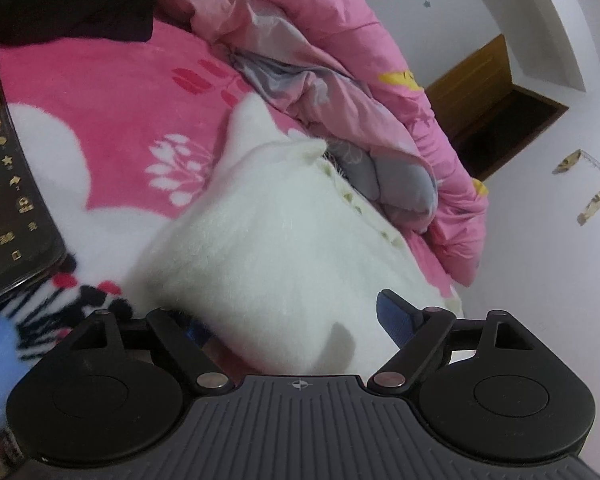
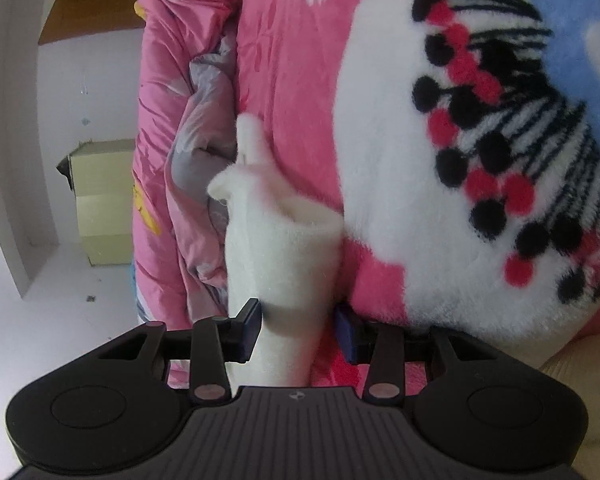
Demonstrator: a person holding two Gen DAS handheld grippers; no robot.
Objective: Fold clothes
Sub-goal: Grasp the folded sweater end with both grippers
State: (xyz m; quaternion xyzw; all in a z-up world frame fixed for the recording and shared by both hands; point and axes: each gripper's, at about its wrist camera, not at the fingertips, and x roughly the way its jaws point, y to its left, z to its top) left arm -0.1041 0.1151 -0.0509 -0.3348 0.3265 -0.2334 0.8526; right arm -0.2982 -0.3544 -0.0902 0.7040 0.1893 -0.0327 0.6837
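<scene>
The white garment (image 1: 284, 240) lies partly folded on the blanket (image 1: 112, 108); left gripper (image 1: 288, 320) spread, right gripper (image 2: 298, 330) pinching it, tidying remains.

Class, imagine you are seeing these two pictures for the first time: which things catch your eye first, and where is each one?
First, the fluffy white garment in the middle of the loud pink patterned blanket, between the left tongs. A crumpled pink quilt is heaped behind it, and a lit phone lies at the left edge. The right tongs grip the garment.

White fluffy garment (image 1: 284, 248), pink floral blanket (image 1: 112, 92), pink-and-grey quilt (image 1: 320, 52)
</scene>
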